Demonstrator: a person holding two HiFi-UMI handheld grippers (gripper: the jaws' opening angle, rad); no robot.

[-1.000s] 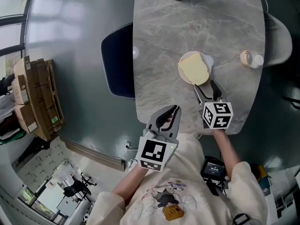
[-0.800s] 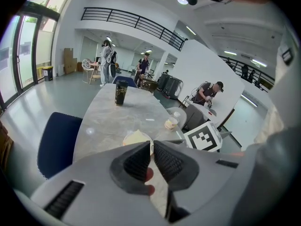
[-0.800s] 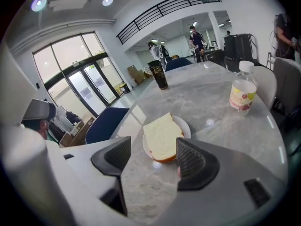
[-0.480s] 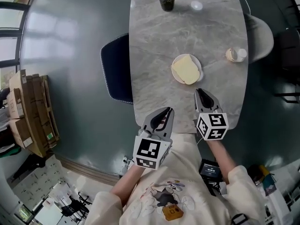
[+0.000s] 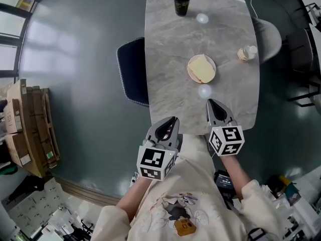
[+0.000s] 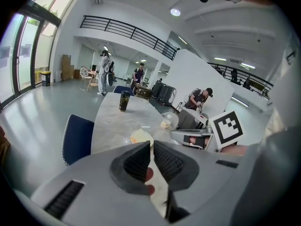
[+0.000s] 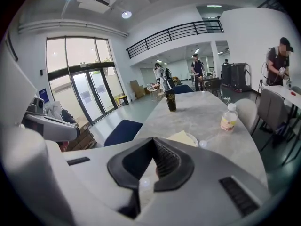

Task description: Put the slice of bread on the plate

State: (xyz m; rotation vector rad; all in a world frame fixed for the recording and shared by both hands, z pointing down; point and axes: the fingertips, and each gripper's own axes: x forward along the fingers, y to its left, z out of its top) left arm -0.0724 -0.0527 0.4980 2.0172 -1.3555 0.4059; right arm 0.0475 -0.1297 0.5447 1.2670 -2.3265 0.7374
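A pale yellow slice of bread (image 5: 202, 68) lies on a small round white plate (image 5: 191, 75) in the middle of the grey marble table (image 5: 170, 59). The same slice (image 7: 182, 137) and plate (image 7: 193, 139) show beyond my jaws in the right gripper view, and the bread (image 6: 140, 136) shows small in the left gripper view. My right gripper (image 5: 214, 105) is shut and empty, held near the table's front edge, well back from the plate. My left gripper (image 5: 167, 126) is shut with nothing in it, off the table's front edge.
A dark cup (image 5: 181, 1) stands at the table's far end. A small bottle (image 5: 246, 52) stands at the right edge. A dark blue chair (image 5: 132, 69) is at the table's left, a pale chair (image 5: 268, 36) at its right. People stand far off in the hall.
My right gripper went from open beside the plate to shut and has drawn back from it, empty. The bread stays on the plate. My left gripper shifted a little, still shut.
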